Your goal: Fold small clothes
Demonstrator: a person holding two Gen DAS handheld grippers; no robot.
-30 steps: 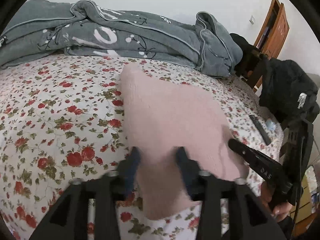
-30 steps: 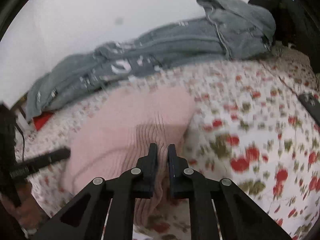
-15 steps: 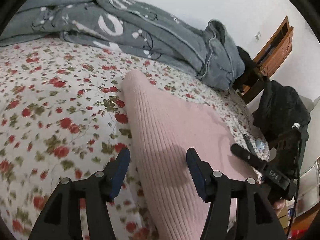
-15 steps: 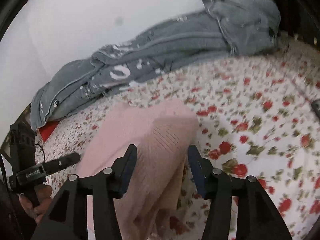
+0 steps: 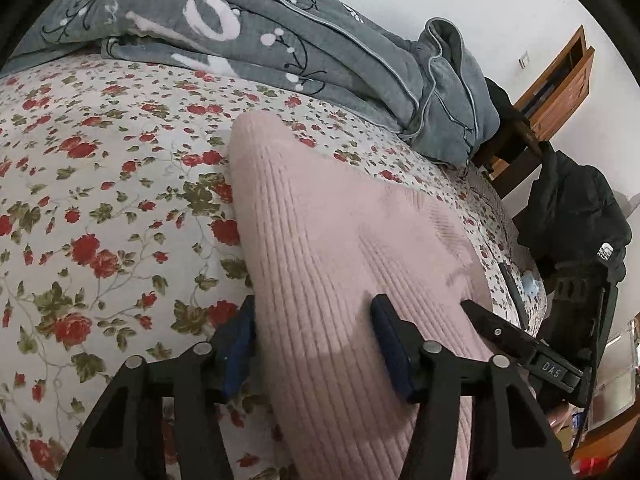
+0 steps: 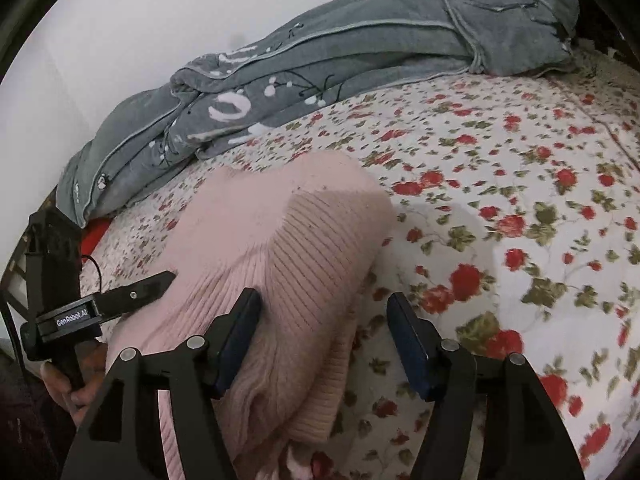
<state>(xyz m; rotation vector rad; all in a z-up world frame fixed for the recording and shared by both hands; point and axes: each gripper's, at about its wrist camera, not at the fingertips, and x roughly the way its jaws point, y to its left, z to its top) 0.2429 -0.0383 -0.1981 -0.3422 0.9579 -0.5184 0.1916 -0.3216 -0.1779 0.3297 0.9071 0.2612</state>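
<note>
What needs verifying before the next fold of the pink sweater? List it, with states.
1. Left gripper open: ok, jaws spread.
2. Right gripper open: ok, jaws spread.
3. Pink sweater released and lying on the floral bedsheet: ok.
4. Fold tidy: not ok, layers bunch at the near edge in the right wrist view.
5. Space to the sweater's right for the next fold: ok, bare sheet there in the right wrist view.
6. Grey blanket apart from the sweater: ok, a strip of sheet lies between.
</note>
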